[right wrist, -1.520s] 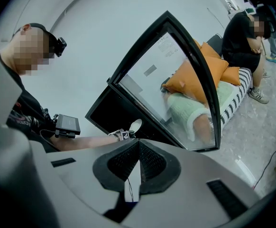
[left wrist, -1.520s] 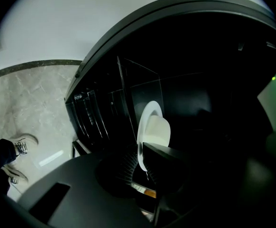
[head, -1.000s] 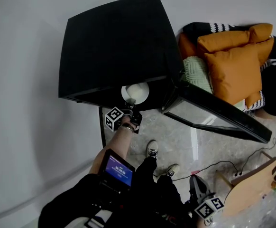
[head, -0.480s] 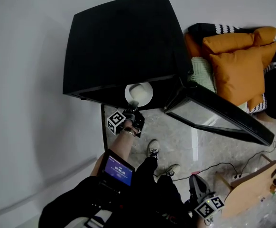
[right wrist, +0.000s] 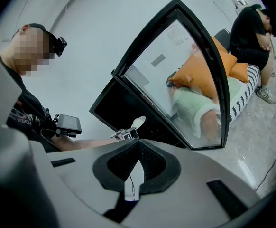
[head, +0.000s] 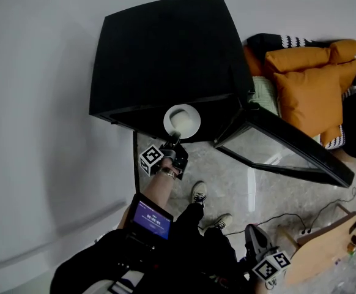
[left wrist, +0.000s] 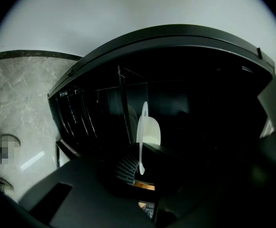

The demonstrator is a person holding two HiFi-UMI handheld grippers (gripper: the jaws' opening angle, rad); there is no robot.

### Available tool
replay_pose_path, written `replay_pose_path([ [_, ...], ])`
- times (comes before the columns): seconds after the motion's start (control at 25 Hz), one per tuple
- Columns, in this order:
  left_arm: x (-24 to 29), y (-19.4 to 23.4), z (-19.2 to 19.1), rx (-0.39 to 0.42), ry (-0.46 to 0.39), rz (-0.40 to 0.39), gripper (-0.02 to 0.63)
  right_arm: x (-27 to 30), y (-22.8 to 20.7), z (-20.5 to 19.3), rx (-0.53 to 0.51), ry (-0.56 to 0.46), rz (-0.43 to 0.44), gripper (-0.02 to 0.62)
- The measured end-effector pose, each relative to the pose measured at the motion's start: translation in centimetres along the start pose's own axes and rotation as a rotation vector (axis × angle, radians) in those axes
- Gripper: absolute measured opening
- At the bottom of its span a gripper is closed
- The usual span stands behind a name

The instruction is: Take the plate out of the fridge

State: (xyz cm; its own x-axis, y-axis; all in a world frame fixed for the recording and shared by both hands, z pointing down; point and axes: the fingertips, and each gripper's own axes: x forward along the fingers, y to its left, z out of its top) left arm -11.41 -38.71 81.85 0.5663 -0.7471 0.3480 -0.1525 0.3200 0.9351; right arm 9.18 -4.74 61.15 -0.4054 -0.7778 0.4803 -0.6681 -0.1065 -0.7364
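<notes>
A white plate [head: 181,121] sits at the open front of the black fridge [head: 166,60], most of its disc clear of the fridge's top edge. My left gripper [head: 173,143] is just below it, its jaws closing down to shut on the plate's near rim. In the left gripper view the plate [left wrist: 143,132] stands edge-on between the pads, with dark shelves behind it. My right gripper [right wrist: 139,141] is shut on nothing, low at the right, away from the fridge. The plate [right wrist: 139,122] and the left gripper's marker cube show small in the right gripper view.
The fridge's glass door [head: 282,149] stands swung open to the right. Behind it lie orange cushions [head: 309,84] and a green pillow [head: 265,94]. A cable [head: 276,216] runs over the stone floor near a wooden piece [head: 322,247]. A person sits at the far right [right wrist: 254,27].
The plate has come further out from under the fridge's top edge, and the left gripper has drawn back slightly with it. The right gripper has stayed put.
</notes>
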Motion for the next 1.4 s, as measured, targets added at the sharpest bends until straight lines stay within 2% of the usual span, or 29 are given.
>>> replay_pose_path([
  [0.4,-5.6,-4.2,-1.5,0.031,-0.013,-0.082,0.015,-0.7,1.3,0.6,-0.098,0.052,0.137,-0.002],
  [0.68,-10.8,-8.2,-4.9,0.028,-0.035,-0.143,0.015,-3.1,1.5,1.3,-0.136,0.082,0.226,-0.002],
  [1.0,-16.2,-12.2,-8.4,0.026,-0.048,-0.159,0.015,-4.4,2.0,2.0,-0.179,0.082,0.325,-0.002],
  [1.28,-20.1,-18.0,-9.7,0.083,-0.064,-0.226,0.015,-5.9,2.9,2.7,-0.236,0.085,0.395,-0.002],
  [1.4,-21.1,-20.8,-9.9,0.155,-0.065,-0.262,0.015,-6.4,3.4,2.7,-0.259,0.092,0.418,-0.002],
])
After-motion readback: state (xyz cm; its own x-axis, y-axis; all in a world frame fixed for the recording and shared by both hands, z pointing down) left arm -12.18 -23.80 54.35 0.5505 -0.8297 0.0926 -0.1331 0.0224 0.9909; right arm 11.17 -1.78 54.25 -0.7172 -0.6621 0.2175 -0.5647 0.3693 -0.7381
